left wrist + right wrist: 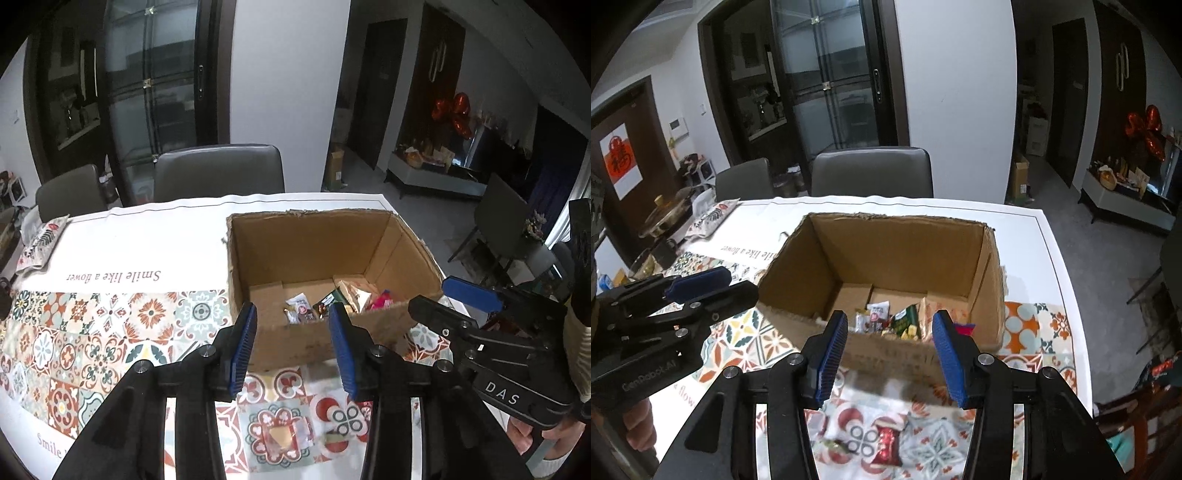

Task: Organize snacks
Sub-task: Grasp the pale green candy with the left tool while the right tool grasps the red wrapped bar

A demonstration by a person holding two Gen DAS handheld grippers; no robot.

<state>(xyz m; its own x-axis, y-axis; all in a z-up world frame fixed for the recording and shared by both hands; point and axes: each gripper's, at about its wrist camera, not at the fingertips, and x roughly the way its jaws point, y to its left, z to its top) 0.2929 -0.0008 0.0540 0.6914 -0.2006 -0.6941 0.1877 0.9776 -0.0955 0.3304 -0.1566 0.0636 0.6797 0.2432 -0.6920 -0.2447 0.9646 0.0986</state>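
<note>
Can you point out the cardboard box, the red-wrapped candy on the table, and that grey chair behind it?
cardboard box (901,254): right wrist view, inner back wall.
red-wrapped candy (886,445): right wrist view, middle of the wrapper.
grey chair (871,171): right wrist view, backrest.

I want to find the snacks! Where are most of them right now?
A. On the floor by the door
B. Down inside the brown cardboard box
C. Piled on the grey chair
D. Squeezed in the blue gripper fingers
B: several wrapped snacks lie on the bottom of the open cardboard box, while both grippers' jaws stand open with nothing between them.
</note>
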